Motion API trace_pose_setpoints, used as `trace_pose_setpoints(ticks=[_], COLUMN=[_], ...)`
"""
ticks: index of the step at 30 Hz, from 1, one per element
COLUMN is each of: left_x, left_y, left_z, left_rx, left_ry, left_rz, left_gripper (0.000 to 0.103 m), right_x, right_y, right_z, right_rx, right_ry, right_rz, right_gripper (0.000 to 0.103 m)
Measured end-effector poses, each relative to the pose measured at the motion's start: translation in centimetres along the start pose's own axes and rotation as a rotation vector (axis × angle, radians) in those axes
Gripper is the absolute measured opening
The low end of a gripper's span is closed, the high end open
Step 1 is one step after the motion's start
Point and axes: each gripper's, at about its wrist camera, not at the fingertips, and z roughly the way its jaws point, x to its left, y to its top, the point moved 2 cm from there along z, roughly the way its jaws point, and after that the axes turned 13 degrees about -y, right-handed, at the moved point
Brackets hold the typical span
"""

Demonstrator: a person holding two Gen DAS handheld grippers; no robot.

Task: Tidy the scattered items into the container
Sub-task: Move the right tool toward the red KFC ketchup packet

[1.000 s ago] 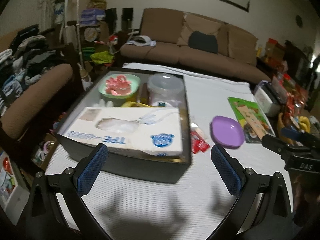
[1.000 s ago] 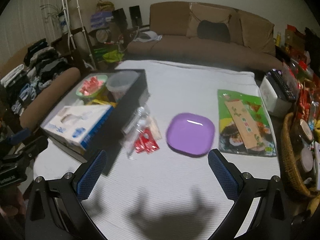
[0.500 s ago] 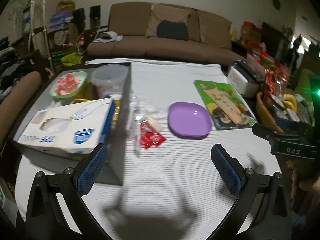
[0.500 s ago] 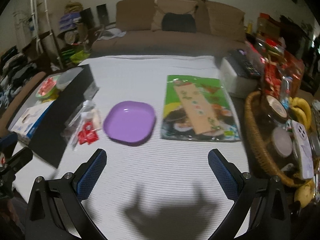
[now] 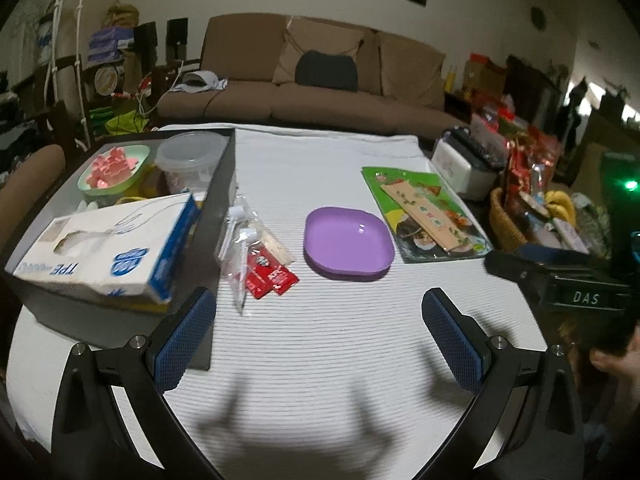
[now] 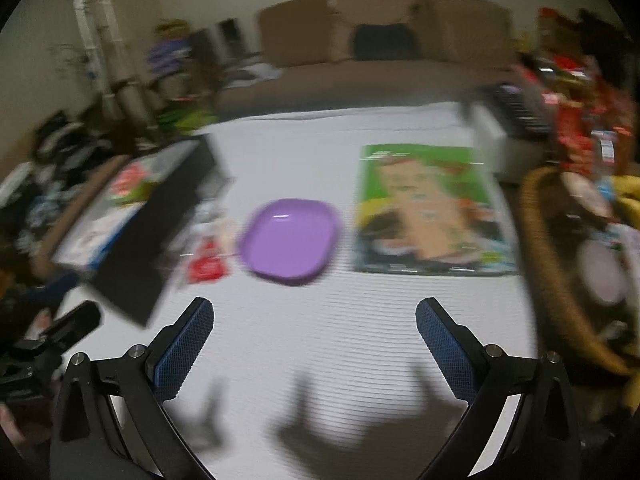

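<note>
A black container (image 5: 224,168) at the table's left holds a glove box (image 5: 108,248), a green bowl (image 5: 114,168) and a clear tub (image 5: 188,158). Beside it lie red sauce packets (image 5: 268,276) with bagged plastic cutlery (image 5: 240,240), then a purple plate (image 5: 346,244) and a green packet (image 5: 424,212). My left gripper (image 5: 320,332) is open, low over bare cloth in front of the packets and plate. My right gripper (image 6: 314,344) is open too, in front of the purple plate (image 6: 290,238) and green packet (image 6: 428,208); that view is blurred.
A white box with a remote (image 5: 460,160) and a wicker basket of snacks and bananas (image 5: 532,216) crowd the table's right side. A brown sofa (image 5: 320,92) stands behind the table. The white striped cloth (image 5: 320,360) lies bare near me.
The left view has swung right, from the container to the packets and plate. The right view swung right to the green packet, then back a little left. Both grippers stayed open.
</note>
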Motion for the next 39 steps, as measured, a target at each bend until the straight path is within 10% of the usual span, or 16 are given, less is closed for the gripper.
trace_pose_setpoints(ticks=[4,14,18,39], left_x=[2.0,7.7,8.8,8.5], left_y=[0.3,0.0,-0.5,-0.4], left_z=[-2.1,-3.6,-3.3,-1.9], left_rx=[-0.016,-0.067,-0.072,-0.062], left_ry=[0.019,-0.082,-0.118,-0.219], left_rz=[0.009,-0.060,-0.100,-0.108], left_gripper=[0.103,0.103,0.103,0.103], right_x=[3.3,12.1,13.7,16.9], right_y=[0.6,2.1,2.1,0.8], right_z=[1.2,8.1,11.5,18.1], right_rx=[0.018,0.131,0.207,0.161], right_ry=[0.120,0.344,0.361,0.128], right_rz=[-0.016,0.002,0.041,-0.324], right_gripper=[0.101,0.050,0.050,0.043])
